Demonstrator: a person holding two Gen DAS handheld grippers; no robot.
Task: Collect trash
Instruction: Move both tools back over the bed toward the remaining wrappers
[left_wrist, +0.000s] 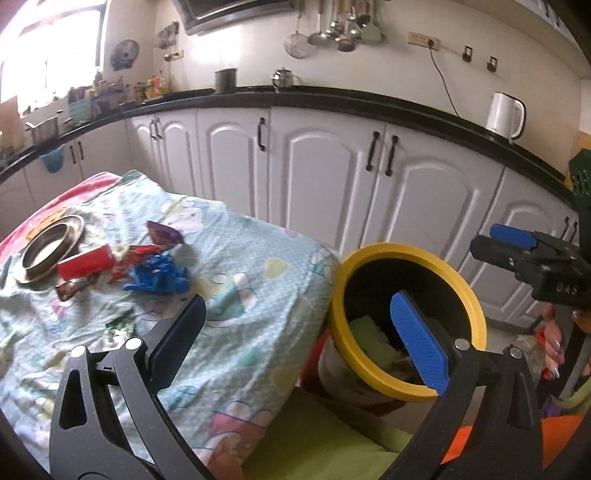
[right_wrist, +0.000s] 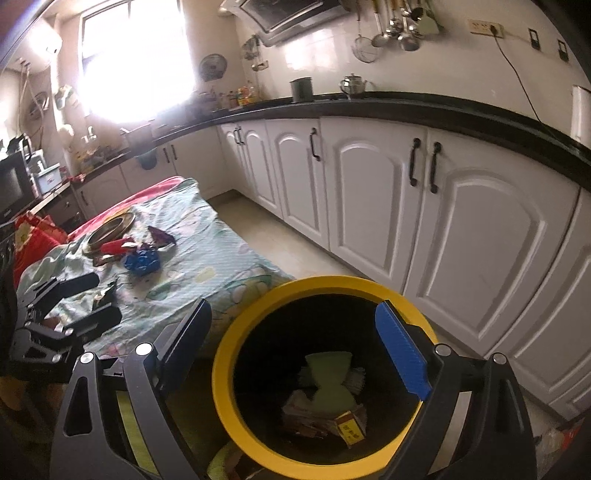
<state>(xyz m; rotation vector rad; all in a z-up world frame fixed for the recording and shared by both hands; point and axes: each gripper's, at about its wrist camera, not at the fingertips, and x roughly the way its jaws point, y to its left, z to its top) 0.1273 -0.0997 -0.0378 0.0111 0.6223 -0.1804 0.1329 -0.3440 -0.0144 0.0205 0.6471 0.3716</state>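
In a white-cupboard kitchen, wrappers (left_wrist: 147, 273) litter the clothed table (left_wrist: 240, 266); both claws gape empty.

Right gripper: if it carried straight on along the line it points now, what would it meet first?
Most likely the yellow-rimmed bin: the open, empty right gripper aims into its mouth, so it would probably reach the trash inside. Depth is hard to judge.

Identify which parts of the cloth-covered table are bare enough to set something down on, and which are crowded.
Free: the patterned cloth between the crumpled blue wrapper and the table edge beside the yellow-rimmed black bin. Crowded: the far left, where the round metal dish, red packet and purple wrapper cluster.
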